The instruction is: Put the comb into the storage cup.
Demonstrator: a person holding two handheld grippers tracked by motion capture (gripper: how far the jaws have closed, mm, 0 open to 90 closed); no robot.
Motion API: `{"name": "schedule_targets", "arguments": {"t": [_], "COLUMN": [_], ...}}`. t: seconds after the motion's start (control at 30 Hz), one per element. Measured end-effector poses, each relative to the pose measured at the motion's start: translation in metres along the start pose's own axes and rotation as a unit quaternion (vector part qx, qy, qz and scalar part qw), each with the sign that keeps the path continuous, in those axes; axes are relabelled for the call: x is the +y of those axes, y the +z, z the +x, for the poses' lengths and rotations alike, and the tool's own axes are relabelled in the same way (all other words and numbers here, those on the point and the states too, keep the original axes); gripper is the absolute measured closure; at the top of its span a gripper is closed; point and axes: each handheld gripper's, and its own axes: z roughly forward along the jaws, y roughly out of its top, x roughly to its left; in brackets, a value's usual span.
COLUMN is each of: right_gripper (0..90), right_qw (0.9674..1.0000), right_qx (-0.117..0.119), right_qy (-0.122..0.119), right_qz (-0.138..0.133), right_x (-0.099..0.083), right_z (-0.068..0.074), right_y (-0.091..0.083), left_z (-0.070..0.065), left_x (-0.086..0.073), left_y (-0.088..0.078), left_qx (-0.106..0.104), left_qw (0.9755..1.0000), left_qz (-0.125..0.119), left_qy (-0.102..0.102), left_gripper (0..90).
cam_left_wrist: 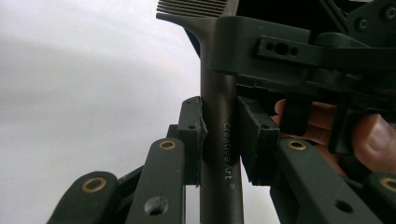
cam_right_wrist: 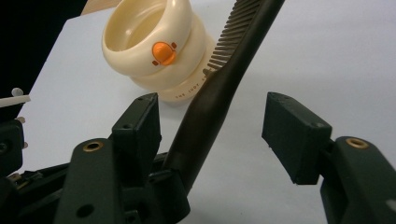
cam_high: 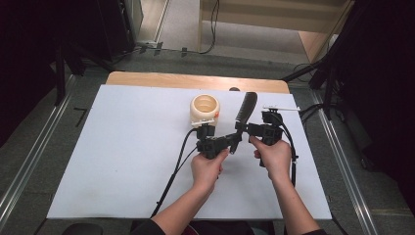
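Comb (cam_left_wrist: pixel 222 140) | handle clamped between left gripper (cam_left_wrist: pixel 219 140) pads | right gripper (cam_right_wrist: pixel 212 126) jaws straddle shaft, not touching | handover pending | cream cup (cam_right_wrist: pixel 154 51) beyond teeth.

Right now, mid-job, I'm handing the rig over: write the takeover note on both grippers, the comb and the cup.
Left gripper: shut on the dark comb handle, holding it above the white table.
Right gripper: open, jaws either side of the comb handle, pads not touching.
Cream cup: upright on the table, just left of the comb's teeth.
Done: comb lifted by the left.
Left: probably closing the right on the handle; the comb isn't in the cup.
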Motion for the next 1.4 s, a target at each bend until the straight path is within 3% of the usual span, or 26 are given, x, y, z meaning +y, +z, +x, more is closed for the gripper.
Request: {"name": "schedule_targets", "arguments": {"t": [0.23, 0.47, 0.87, 1.4], "right_gripper": [48.0, 60.8, 65.9, 68.0], "right_qw": [0.9997, 0.9991, 0.9979, 0.9974], "right_qx": [-0.010, 0.000, 0.014, 0.019], "right_qy": [0.020, 0.035, 0.056, 0.060], "right_qz": [0.012, 0.022, 0.030, 0.036], "right_x": [0.0019, 0.0030, 0.0040, 0.0048], "right_z": [0.0011, 0.0007, -0.0031, -0.0035], "right_y": [0.0076, 0.0100, 0.0098, 0.0100], "left_z": [-0.0005, -0.0004, -0.0008, -0.0006], "left_x": [-0.0013, -0.0035, -0.0057, -0.0060], "left_y": [-0.0002, 0.0022, 0.0046, 0.0052], "left_qx": [0.000, -0.002, -0.001, 0.000], "left_qw": [1.0000, 1.0000, 0.9999, 0.9999], "left_qz": [0.000, 0.002, 0.004, 0.007], "left_qy": [0.003, 0.005, 0.010, 0.013], "left_gripper": [73.2, 73.1, 73.0, 72.8]}}
